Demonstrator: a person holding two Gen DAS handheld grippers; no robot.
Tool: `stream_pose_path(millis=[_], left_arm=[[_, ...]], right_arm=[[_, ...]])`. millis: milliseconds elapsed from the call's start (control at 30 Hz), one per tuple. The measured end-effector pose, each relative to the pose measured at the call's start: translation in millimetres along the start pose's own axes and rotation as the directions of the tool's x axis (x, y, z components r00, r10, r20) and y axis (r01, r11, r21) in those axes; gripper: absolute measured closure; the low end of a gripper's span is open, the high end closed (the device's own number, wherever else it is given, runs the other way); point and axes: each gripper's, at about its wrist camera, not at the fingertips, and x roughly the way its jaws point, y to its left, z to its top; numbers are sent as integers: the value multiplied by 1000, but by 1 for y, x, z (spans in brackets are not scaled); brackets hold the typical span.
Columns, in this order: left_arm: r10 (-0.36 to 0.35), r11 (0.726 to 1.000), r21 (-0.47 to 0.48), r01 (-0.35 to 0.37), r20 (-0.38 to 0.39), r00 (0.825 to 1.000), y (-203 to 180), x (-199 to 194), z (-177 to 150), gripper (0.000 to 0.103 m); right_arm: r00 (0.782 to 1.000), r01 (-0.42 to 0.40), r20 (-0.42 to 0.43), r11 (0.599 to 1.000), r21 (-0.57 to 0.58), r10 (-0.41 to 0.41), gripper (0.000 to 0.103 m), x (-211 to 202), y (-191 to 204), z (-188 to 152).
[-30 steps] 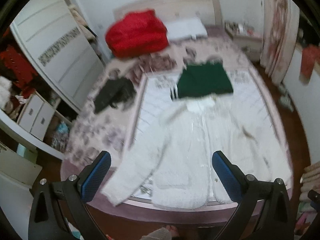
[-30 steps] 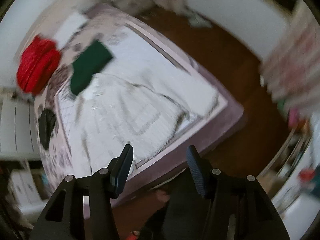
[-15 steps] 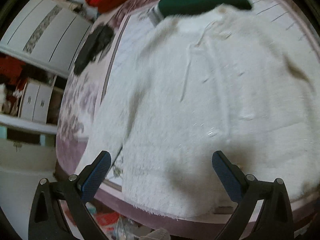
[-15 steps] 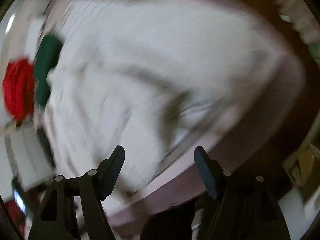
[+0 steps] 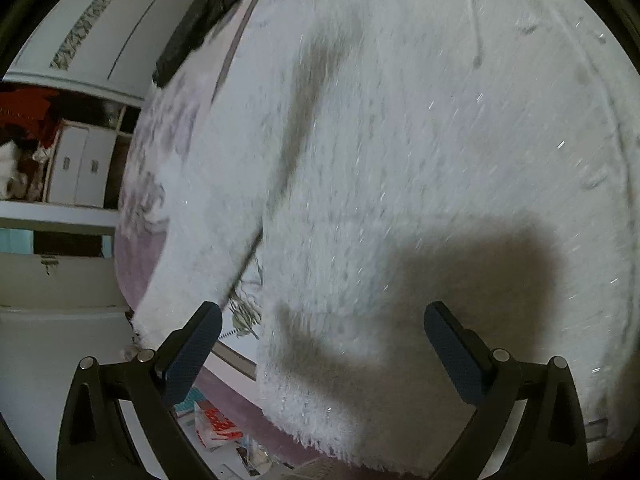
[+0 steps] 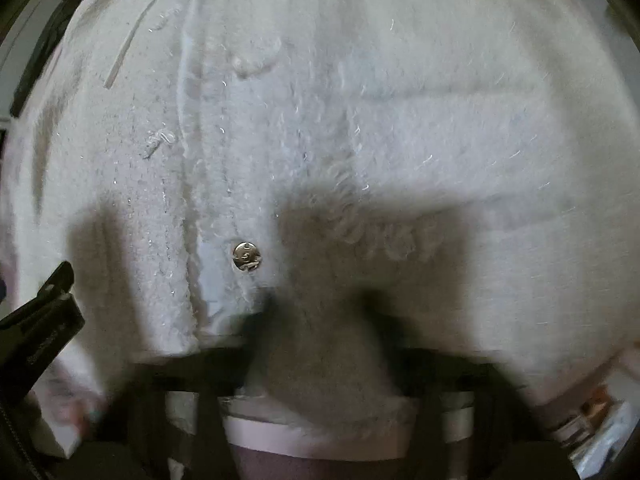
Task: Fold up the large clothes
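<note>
Moved: both grippers dropped to the coat's (image 5: 400, 152) hem.
Left gripper (image 5: 320, 340): fingers spread over hem.
Right gripper (image 6: 316, 320): pinching hem beside snap (image 6: 247, 256).
Progress: coat flat, unfolded.

thing: fluffy white jacket (image 5: 400, 152) | state: spread flat, front up, silver snap showing | place: right under both tongs, its bottom edge nearest them

The fleece jacket (image 5: 400, 160) lies spread on the bed (image 5: 140, 264); a dark garment (image 5: 200, 20), seemingly, lies left of it.
</note>
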Motion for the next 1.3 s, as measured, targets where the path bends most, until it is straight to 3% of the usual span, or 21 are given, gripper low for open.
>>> stream_pose_path(millis=[200, 300, 400, 467, 533, 567, 600, 700, 733, 833, 867, 933, 967, 1033, 1100, 1133, 1200, 1267, 1300], left_arm=[[-21, 1000, -7, 21, -25, 999, 21, 14, -12, 0], [-16, 1000, 8, 16, -21, 1000, 24, 9, -13, 0], [-18, 1000, 7, 18, 3, 1000, 28, -5, -7, 0], [-24, 1000, 20, 24, 40, 999, 24, -23, 2, 0], [-61, 998, 41, 58, 93, 994, 12, -48, 15, 0], [-85, 995, 53, 79, 116, 990, 4, -59, 21, 0], [-114, 992, 71, 105, 135, 984, -9, -71, 28, 0], [-213, 973, 120, 196, 150, 966, -57, -92, 49, 0], [-235, 967, 132, 216, 148, 961, -73, -96, 55, 0], [-256, 956, 181, 229, 144, 956, -122, -99, 67, 0], [-253, 955, 196, 222, 149, 956, -132, -99, 69, 0], [-236, 954, 225, 197, 158, 959, -151, -98, 72, 0], [-230, 954, 231, 190, 159, 960, -156, -97, 73, 0], [-216, 956, 234, 176, 156, 964, -164, -93, 73, 0], [-217, 958, 221, 182, 143, 966, -165, -89, 73, 0], [-220, 959, 209, 189, 136, 966, -164, -87, 73, 0], [-221, 962, 195, 194, 128, 967, -166, -87, 75, 0], [-219, 963, 185, 195, 121, 968, -165, -87, 75, 0], [-218, 964, 180, 195, 119, 969, -165, -86, 76, 0]], right_arm=[[996, -92, -1, 995, -24, 92, 99, -20, 46, -2], [990, -129, -62, 991, -33, 127, 99, -2, 58, 4], [964, -235, -116, 971, 40, 238, 92, 19, 48, 15], [924, -341, -134, 930, 133, 358, 86, 18, 28, 23], [889, -424, -55, 864, 270, 454, 71, -1, -12, 21], [883, -446, 21, 822, 354, 470, 54, -12, -42, 16], [883, -451, 85, 783, 429, 462, 44, -23, -70, 6], [890, -444, 236, 616, 651, 391, 43, -30, -158, -18], [884, -452, 280, 538, 711, 373, 43, -22, -189, -27], [892, -432, 308, 422, 797, 331, 43, 6, -248, -39], [881, -447, 332, 363, 818, 337, 43, 22, -260, -41], [833, -526, 440, 234, 818, 335, 59, 35, -278, -48], [831, -543, 488, 201, 815, 267, 81, 30, -281, -54], [822, -568, 546, 164, 806, 165, 85, 19, -289, -59], [791, -607, 585, 108, 787, 178, 84, 28, -301, -61], [778, -620, 596, 94, 779, 199, 78, 31, -305, -62], [740, -662, 633, 77, 746, 230, 51, 41, -310, -61], [693, -711, 683, 59, 701, 230, 35, 43, -325, -57], [686, -718, 694, 53, 694, 218, 32, 42, -331, -56]])
